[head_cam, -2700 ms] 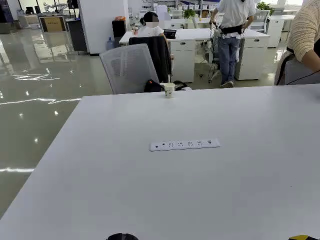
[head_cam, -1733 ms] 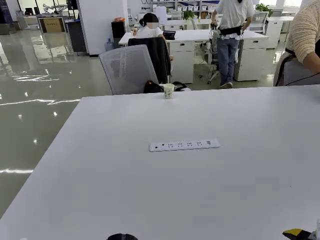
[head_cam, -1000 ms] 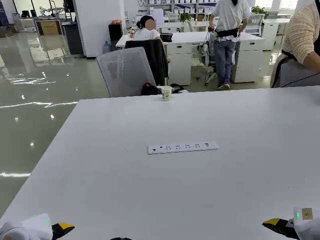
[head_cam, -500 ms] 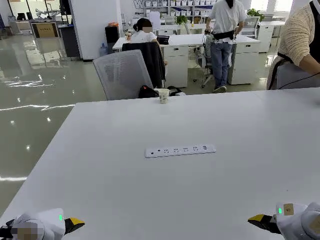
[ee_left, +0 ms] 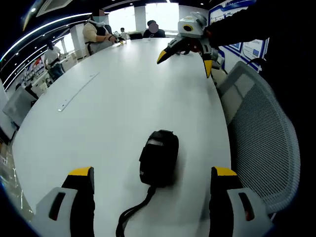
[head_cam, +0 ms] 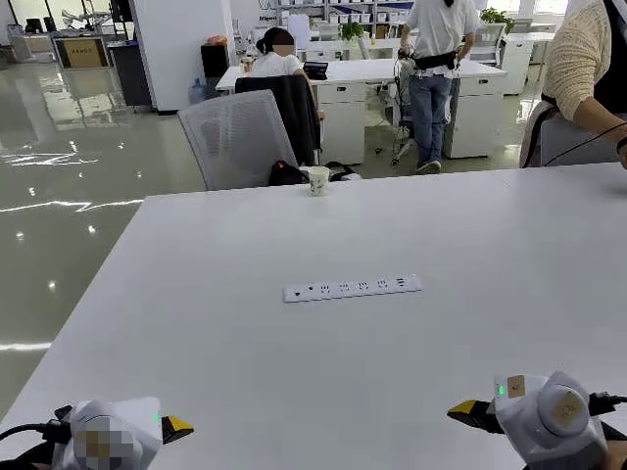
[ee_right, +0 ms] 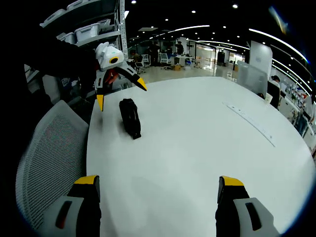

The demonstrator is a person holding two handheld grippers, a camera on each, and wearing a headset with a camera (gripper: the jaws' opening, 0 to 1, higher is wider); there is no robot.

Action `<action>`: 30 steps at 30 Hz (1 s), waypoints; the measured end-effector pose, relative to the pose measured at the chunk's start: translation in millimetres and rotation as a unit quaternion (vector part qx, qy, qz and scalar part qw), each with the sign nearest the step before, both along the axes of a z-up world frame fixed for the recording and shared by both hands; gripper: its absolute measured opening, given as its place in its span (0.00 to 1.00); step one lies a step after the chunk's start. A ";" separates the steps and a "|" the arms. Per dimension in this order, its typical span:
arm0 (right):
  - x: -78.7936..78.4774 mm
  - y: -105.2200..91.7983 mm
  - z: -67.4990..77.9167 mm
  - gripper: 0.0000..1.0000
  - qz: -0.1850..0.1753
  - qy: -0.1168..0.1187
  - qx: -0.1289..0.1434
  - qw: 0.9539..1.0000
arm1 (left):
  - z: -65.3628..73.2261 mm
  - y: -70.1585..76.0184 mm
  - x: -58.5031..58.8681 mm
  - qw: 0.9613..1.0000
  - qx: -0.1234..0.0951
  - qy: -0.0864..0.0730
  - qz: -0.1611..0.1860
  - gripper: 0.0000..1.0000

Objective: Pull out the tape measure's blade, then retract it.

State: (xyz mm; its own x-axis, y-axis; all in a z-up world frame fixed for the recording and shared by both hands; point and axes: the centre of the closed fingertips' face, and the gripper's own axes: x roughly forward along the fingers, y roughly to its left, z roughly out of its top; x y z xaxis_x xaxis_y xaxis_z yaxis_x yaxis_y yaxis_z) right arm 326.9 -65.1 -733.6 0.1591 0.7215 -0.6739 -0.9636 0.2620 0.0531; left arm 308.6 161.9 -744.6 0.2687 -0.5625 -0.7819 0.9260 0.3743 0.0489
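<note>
**Tape measure untouched on the desk, both tools released**

The white desk (head_cam: pixel 343 372) is your whole working surface. The power strip (head_cam: pixel 352 288) at its middle is your reference.

Your left tool (ee_left: pixel 153 172) and right tool (ee_right: pixel 158 179) both sit well on your side of the power strip, close to your edge of the desk. Each has its jaws spread wide and grips nothing.

The tape measure (ee_left: pixel 159 158) lies flat on the desk, far short of the power strip on your side. It sits straight ahead of the left tool, framed between its jaws. In the right gripper view the left tool's tips hang just beside the black case, apparently not touching it.

Expect the case to be hard, compact and dense for its size. Its smooth sides could skate on the slick desk, so clamp it across the two broad faces, most likely with the left tool.

The blade should be thin, springy steel that wants to snap back. Pinch its end hook squarely and let it return slowly. You cannot tell from here which end holds the hook.

The cord (ee_left: pixel 136 210) trails from the case toward the left tool, away from the power strip. It looks limp and gives no firm hold, so keep it out of the jaws.
</note>
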 end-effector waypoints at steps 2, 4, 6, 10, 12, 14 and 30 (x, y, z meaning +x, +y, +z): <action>3.6 4.6 -1.5 0.99 0.003 0.000 0.002 1.000 | -0.3 -4.7 0.5 1.000 0.000 0.002 -0.005 0.94; 5.7 9.4 -1.1 0.99 0.005 -0.001 0.004 1.000 | -2.5 -7.6 1.4 1.000 0.004 0.005 -0.011 0.93; 7.4 13.0 -0.8 0.99 0.007 -0.002 0.007 1.000 | -4.6 -9.2 2.2 1.000 0.011 0.007 -0.015 0.90; 8.5 23.3 -2.9 0.99 0.018 -0.004 0.008 1.000 | -7.0 -15.1 3.9 1.000 0.017 0.013 -0.022 0.88; 8.1 28.6 -3.3 0.99 0.023 -0.005 0.011 1.000 | -8.4 -18.6 4.4 0.999 0.016 0.018 -0.023 0.88; 8.2 35.1 -4.0 0.99 0.025 -0.002 0.015 1.000 | -10.6 -22.0 4.1 0.999 0.022 0.019 -0.030 0.88; -0.8 75.1 -16.5 0.99 0.075 -0.005 0.009 0.997 | -25.6 -34.9 2.5 0.996 0.053 0.035 -0.056 0.72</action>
